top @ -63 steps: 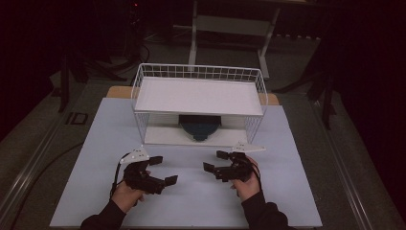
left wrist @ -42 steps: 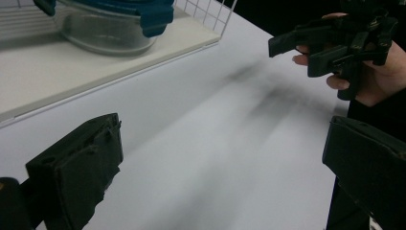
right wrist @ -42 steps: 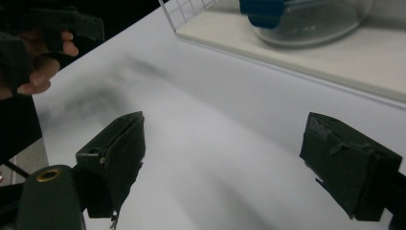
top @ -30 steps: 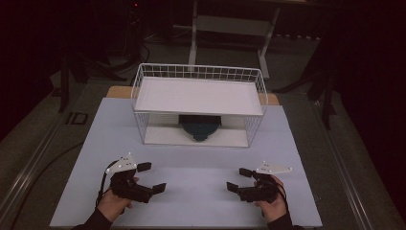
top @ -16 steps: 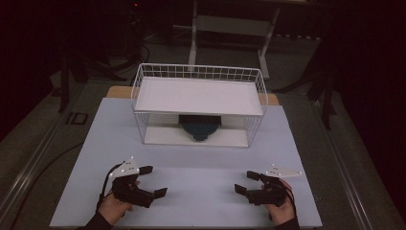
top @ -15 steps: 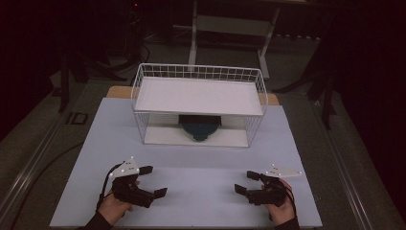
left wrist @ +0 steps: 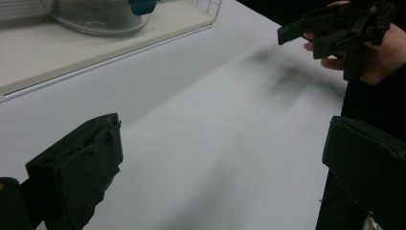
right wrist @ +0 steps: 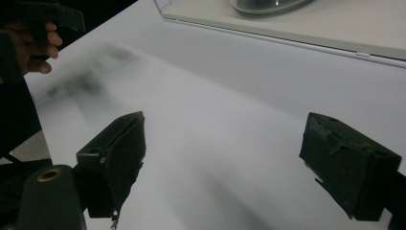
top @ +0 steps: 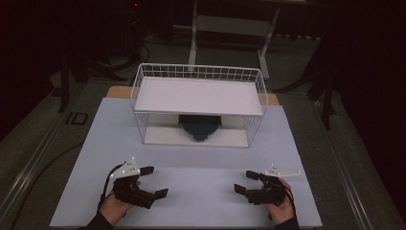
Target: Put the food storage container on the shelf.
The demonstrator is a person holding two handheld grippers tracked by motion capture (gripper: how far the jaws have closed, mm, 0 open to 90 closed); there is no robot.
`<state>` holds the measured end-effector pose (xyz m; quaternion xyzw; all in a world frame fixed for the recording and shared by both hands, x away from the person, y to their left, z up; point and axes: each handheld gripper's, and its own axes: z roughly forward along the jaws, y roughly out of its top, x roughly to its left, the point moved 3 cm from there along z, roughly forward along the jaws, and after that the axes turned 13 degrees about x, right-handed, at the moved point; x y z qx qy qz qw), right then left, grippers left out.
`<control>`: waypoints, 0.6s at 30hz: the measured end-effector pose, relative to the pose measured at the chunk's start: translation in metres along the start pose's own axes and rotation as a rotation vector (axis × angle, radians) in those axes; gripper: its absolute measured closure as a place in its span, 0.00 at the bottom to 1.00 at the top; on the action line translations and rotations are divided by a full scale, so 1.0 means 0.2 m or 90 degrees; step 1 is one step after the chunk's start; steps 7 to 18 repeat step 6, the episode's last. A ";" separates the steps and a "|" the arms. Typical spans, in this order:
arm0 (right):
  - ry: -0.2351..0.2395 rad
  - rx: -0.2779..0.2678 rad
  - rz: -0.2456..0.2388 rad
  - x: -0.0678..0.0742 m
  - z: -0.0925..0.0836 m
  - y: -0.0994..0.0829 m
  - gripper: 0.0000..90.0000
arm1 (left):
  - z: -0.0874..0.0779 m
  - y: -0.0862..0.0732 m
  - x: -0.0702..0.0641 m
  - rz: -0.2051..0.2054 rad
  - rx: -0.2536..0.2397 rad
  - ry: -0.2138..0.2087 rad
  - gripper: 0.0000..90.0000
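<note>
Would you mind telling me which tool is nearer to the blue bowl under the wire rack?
Left, though only slightly. The left tool sits near the table's front edge, left of the bowl; the right tool sits at the front too, farther out to the bowl's right. Both are open and empty.

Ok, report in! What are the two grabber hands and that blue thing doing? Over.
Left gripper open, empty. Right gripper open, empty. Blue thing sits on lower shelf of the wire rack. Nothing in the way.

- The dark blue rounded object [top: 199, 126] under the white wire rack's flat shelf [top: 198, 96] is half hidden; its top can't be made out.
- In the left gripper view, the clear domed container [left wrist: 98, 17] is cut off by the top edge.
- The forearms run off the high view's bottom edge.
</note>
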<state>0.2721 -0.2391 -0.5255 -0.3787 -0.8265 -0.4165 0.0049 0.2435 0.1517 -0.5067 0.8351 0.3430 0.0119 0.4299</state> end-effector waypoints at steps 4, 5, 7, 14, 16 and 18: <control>0.006 0.001 -0.006 0.00 0.01 0.00 0.17 | 0.00 0.00 0.00 0.000 -0.001 0.001 0.00; 0.006 0.003 -0.005 0.00 0.01 0.00 0.17 | 0.00 0.00 0.00 -0.001 -0.002 0.000 0.00; 0.007 0.004 -0.005 0.00 0.01 0.00 0.17 | 0.00 0.00 0.00 0.000 -0.003 0.000 0.00; 0.007 0.004 -0.005 0.00 0.01 0.00 0.17 | 0.00 0.00 0.00 0.000 -0.003 0.000 0.00; 0.007 0.004 -0.005 0.00 0.01 0.00 0.17 | 0.00 0.00 0.00 0.000 -0.003 0.000 0.00; 0.007 0.004 -0.005 0.00 0.01 0.00 0.17 | 0.00 0.00 0.00 0.000 -0.003 0.000 0.00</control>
